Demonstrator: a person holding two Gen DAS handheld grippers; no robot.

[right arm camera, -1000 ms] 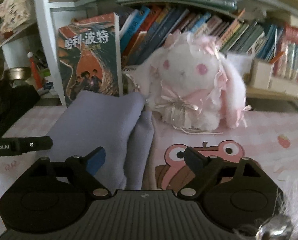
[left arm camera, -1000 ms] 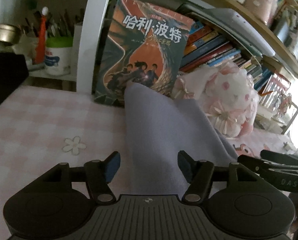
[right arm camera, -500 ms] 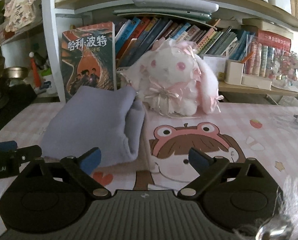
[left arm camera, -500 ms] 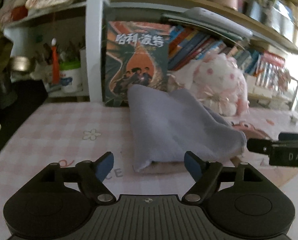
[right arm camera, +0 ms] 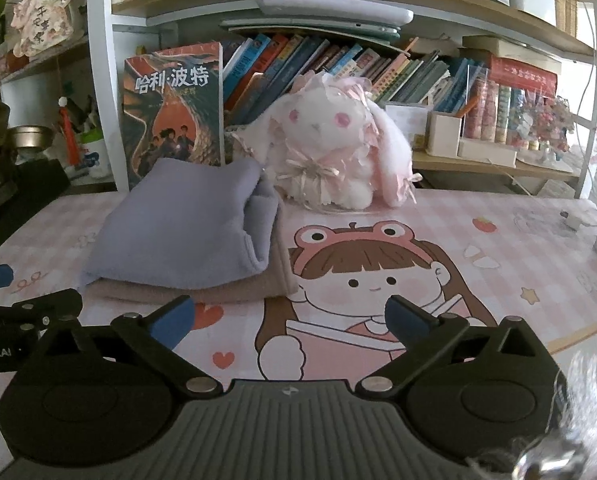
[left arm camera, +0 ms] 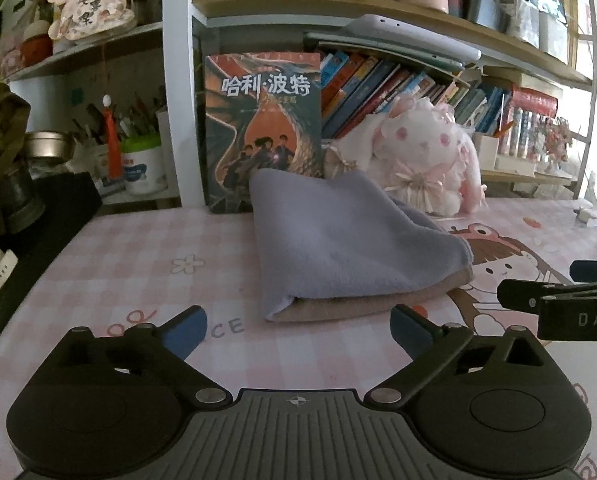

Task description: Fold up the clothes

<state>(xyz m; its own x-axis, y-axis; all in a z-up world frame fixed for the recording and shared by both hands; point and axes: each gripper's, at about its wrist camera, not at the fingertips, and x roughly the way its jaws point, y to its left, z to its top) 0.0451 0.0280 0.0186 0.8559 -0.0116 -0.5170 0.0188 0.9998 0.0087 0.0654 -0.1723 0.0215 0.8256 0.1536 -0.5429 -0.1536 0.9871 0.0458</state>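
Both the left gripper (left arm camera: 298, 326) and the right gripper (right arm camera: 289, 316) have backed away from the folded garment (left arm camera: 350, 248), their jaws just opened wide with nothing between them. The garment now lies ahead of both on the desk (left arm camera: 138, 248), released; the fold appears complete.

Left gripper (left arm camera: 298, 330), right gripper (right arm camera: 288, 320): black bodies, blue-padded jaws, silver screws, ribbed grey base.

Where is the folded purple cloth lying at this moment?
The folded purple cloth lies on the pink table mat, left of centre in the right wrist view, before the upright book and beside the plush rabbit.
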